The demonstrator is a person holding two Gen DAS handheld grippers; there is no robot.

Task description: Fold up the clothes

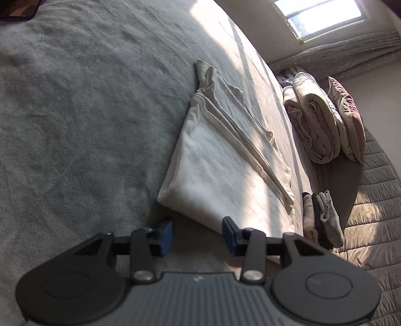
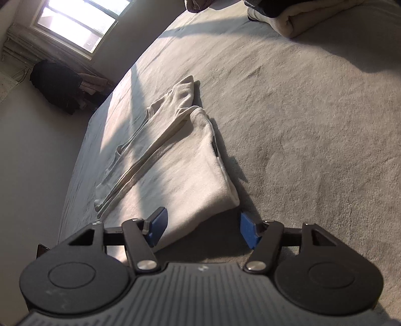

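Plainly, unlabelled cream garment (image 1: 220, 160) on bed (image 1: 75, 112)

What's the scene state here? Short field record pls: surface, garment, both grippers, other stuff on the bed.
surface: grey bed cover, part in sunlight
garment: cream garment, folded lengthwise, sleeves laid along it, flat on the bed
left gripper: open, nothing between the pads, just short of the garment's near edge
right gripper: open, straddling the garment's near corner, pads not pressing on it
other items: rolled duvet and pillow by the wall; small folded pile at the bed edge; folded blanket far end
fold stage: partly folded
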